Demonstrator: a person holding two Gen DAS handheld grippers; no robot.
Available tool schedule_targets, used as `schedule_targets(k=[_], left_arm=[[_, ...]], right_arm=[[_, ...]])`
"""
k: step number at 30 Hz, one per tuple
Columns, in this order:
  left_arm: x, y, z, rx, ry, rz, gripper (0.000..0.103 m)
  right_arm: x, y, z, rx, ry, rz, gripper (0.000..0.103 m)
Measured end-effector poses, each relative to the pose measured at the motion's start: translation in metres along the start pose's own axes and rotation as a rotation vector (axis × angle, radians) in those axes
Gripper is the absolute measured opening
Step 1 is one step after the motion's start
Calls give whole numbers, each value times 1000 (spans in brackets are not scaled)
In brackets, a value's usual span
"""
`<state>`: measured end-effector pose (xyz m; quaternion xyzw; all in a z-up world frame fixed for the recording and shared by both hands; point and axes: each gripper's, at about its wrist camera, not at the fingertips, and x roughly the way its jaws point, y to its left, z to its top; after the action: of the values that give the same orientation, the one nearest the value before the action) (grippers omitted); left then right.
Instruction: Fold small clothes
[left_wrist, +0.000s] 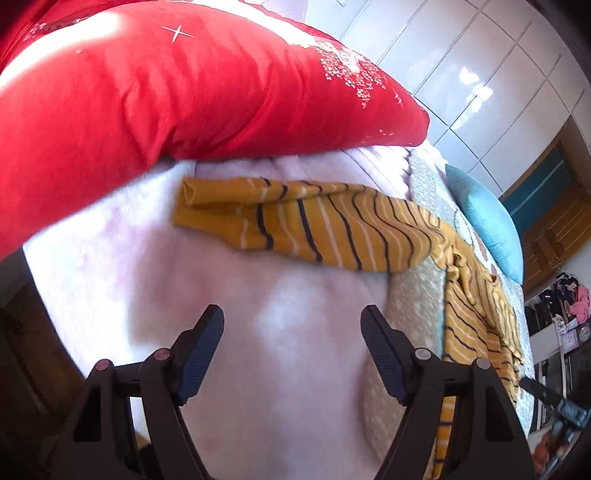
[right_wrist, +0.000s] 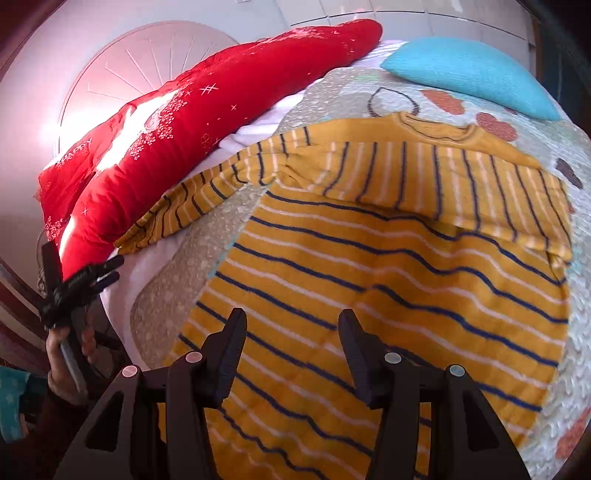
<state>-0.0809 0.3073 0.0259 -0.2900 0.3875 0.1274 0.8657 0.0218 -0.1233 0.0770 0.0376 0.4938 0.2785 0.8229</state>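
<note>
Fingers (left_wrist: 207, 350) of both grippers spread, empty: left gripper (left_wrist: 291, 347) over bare blanket (left_wrist: 258, 295) near the sleeve (left_wrist: 295, 225), right gripper (right_wrist: 291, 350) above the sweater (right_wrist: 388, 277).

Red star-printed pillow (right_wrist: 207, 122) along bed's far side, teal cushion (right_wrist: 469, 70) on patterned quilt (right_wrist: 343, 92), white fleece blanket (left_wrist: 184, 295), glossy white wardrobe doors (left_wrist: 480, 81) behind

The striped sweater (right_wrist: 388, 295) runs off the right wrist view's bottom edge; in the left wrist view it blurs, and the red pillow (left_wrist: 166, 92) is cropped top and left.
</note>
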Motion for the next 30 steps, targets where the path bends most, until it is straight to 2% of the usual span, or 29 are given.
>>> schedule_targets(k=[2,6,10,11,13,17,21,25,27,30], left_arm=[[19,9,19,-25,14,57,75],[51,27,40,-106,45,27,75],[63,9,48,-40,24,69,75],[66,2,49,-8,22,67,48],[70,-15,52,34,41,95,7],[50,-52,60,57,-47,82,4],[33,-124,67,132,-67,-45,4],[34,-237,63,265,-45,-196,4],[40,-296,52,325,-11,-285,4],[54,-386,15,444,40,-380,4]], right_arm=[[-19,-16,-16,36,-21,-26,56],[-48,-42,-46,127,-74,-46,56],[-60,-57,-69,200,-129,-64,56],[-61,-59,-73,213,-136,-67,56],[-63,-64,-78,239,-149,-63,56],[-70,-69,-83,245,-182,-63,56],[-80,-81,-89,281,-221,-52,56],[-87,-99,-106,339,-250,-38,56],[-92,-109,-115,368,-261,-44,56],[-98,-128,-131,424,-269,-53,56]])
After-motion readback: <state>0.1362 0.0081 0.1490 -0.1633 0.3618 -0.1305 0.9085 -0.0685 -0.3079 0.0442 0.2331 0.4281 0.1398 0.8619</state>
